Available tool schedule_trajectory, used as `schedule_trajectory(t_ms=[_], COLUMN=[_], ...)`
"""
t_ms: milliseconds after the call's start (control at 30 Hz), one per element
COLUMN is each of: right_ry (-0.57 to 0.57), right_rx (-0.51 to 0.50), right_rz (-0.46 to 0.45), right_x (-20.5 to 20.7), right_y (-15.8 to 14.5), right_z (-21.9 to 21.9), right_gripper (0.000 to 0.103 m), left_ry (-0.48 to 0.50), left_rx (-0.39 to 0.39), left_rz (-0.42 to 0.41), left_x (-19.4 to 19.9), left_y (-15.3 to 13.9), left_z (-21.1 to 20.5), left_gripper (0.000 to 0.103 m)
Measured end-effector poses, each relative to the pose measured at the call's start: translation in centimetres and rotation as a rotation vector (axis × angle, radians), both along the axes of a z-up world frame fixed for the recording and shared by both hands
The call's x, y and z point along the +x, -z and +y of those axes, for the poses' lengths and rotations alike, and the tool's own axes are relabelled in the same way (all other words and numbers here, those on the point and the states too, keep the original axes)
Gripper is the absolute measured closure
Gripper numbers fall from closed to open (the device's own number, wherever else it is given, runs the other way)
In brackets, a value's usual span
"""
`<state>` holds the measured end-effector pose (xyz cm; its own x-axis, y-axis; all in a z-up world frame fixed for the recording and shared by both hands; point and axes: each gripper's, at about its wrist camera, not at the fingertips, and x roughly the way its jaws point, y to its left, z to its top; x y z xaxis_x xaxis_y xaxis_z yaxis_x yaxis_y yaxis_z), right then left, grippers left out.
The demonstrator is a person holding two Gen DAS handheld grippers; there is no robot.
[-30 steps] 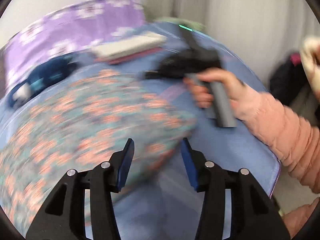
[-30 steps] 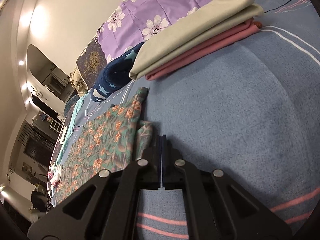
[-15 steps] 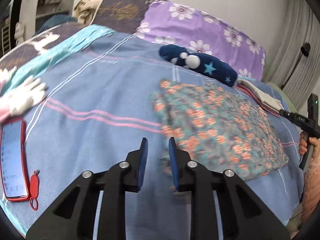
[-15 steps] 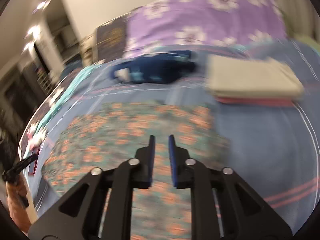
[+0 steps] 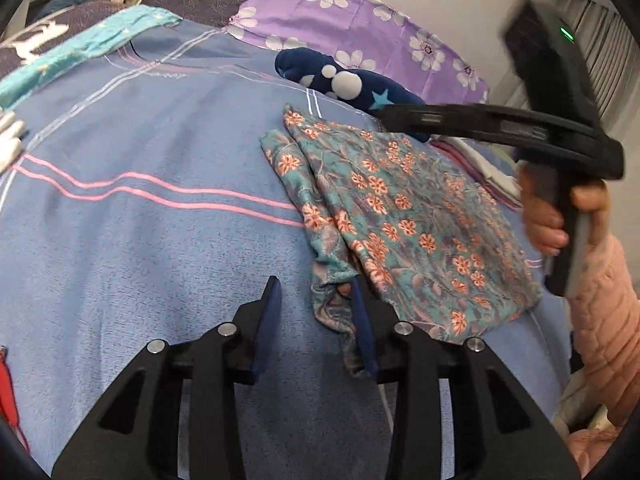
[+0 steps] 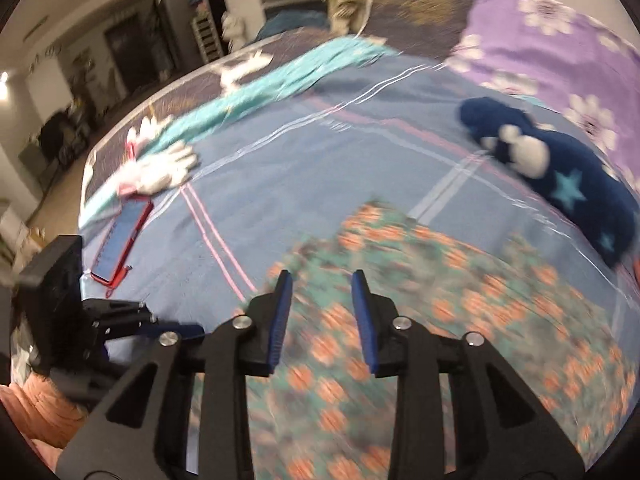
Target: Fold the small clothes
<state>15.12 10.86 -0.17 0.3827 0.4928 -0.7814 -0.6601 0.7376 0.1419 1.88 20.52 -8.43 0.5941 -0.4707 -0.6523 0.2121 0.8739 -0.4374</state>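
The left tongs [image 5: 316,300] are spread wide and hold nothing. Their right finger [image 5: 362,320] touches the near-left corner of the floral cloth [image 5: 400,216], where a crumpled tail of fabric hangs down along the inner side of that finger; their left finger sits over bare blanket [image 5: 160,220]. From these tongs the cloth stretches ahead and to the right, lying flat on the bed, with one long fold running along its left edge.

Beyond the cloth's far end lies a navy plush [image 5: 352,84] with white dots and a pale star, and past that a purple flowered pillow [image 5: 360,20]. To the right of the cloth, partly hidden, sits a stack of folded clothes [image 5: 488,172].

The right tongs [image 6: 320,300] are spread too, gripping nothing, and hover over the cloth [image 6: 440,300], which is blurred in the right wrist view and fills the space under and to the right of them. In the left wrist view their black body [image 5: 500,128] reaches across above the cloth's far-right part, held by the right hand [image 5: 560,216] in a pink sleeve.

Far to the left of the right tongs, a red-cased phone [image 6: 122,240] lies on the blanket [image 6: 300,168] with white gloves [image 6: 160,168] just beyond it. The plush [image 6: 560,168] lies ahead and to the right.
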Motion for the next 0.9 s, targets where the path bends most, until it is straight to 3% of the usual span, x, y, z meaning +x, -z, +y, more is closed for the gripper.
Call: schedule_trajectory(t_ms=[133, 233, 300, 333, 367, 400, 500, 700, 800, 900], right_ry=[-0.005, -0.018, -0.010, -0.002, 0.015, 0.031, 0.073, 0.081, 0.121, 0.113], right_rx=[-0.103, -0.197, -0.304, -0.355, -0.381, -0.373, -0.223, -0.131, -0.049, -0.048], right_rz=[0.020, -0.017, -0.046, -0.052, -0.055, -0.048, -0.037, 0.059, 0.058, -0.003], right_x=[1.7, 1.7, 1.8, 2.0, 2.3, 2.5, 3.0, 4.7, 4.2, 3.1], right_y=[2.0, 3.1, 4.2, 5.0, 5.5, 5.6, 3.9, 4.9, 3.7, 2.1], right_z=[4.5, 6.9, 8.5, 9.0, 9.2, 9.1, 7.8, 6.8, 4.7, 3.3], right_gripper=[0.068, 0.060, 0.058, 0.066, 0.101, 0.100, 0.100, 0.098, 0.079, 0.075], left_ry=[0.007, 0.009, 0.013, 0.015, 0.026, 0.019, 0.016, 0.008, -0.017, -0.026], left_rx=[-0.044, -0.062, -0.064, -0.062, -0.068, -0.061, -0.046, -0.027, -0.018, -0.056], left_rz=[0.012, 0.018, 0.018, 0.017, 0.019, 0.008, -0.005, 0.015, -0.026, -0.039], left_x=[0.2, 0.6, 0.8, 0.9, 0.9, 0.6, -0.5, -2.1, -2.7, -2.7], left_y=[0.2, 0.2, 0.3, 0.2, 0.1, -0.1, -0.2, 0.6, -0.2, -0.5], left_z=[0.3, 0.2, 0.1, 0.0, 0.0, -0.1, -0.1, 0.3, 1.0, 1.8], left_gripper=[0.066, 0.066, 0.072, 0.093, 0.096, 0.096, 0.099, 0.103, 0.102, 0.069])
